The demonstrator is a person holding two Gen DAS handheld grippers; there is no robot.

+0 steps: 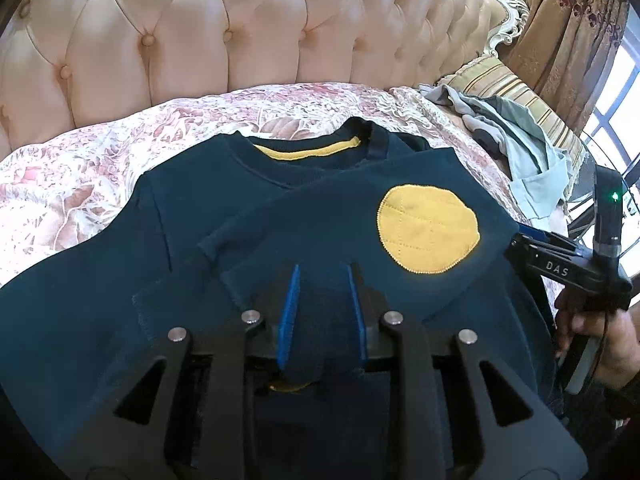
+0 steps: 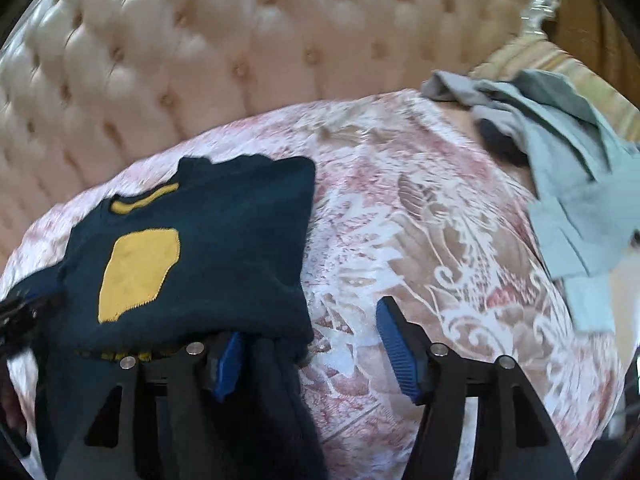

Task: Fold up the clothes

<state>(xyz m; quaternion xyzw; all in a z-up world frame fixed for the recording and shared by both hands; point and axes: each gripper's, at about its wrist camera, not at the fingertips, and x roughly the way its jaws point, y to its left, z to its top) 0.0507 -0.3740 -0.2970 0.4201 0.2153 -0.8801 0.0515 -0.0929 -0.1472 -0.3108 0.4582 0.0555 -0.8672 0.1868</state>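
Note:
A dark teal sweater (image 1: 192, 208) with yellow neck trim and a round yellow elbow patch (image 1: 428, 230) lies on the bed, one sleeve folded across its chest. My left gripper (image 1: 323, 276) sits low over the sweater's lower part, its blue pads a little apart with a fold of teal fabric between them. My right gripper (image 2: 310, 328) is open; the sweater's right edge (image 2: 260, 240) drapes over its left finger (image 2: 226, 364), and its right finger (image 2: 398, 344) is over bare bedspread. The right gripper also shows in the left wrist view (image 1: 560, 268), at the sweater's right edge.
A pink and white floral bedspread (image 2: 440, 248) covers the bed. A tufted cream headboard (image 1: 200, 40) stands behind. A pile of pale grey-green clothes (image 2: 568, 160) lies at the back right by a striped pillow (image 1: 520, 92). Curtains and a window are at the far right.

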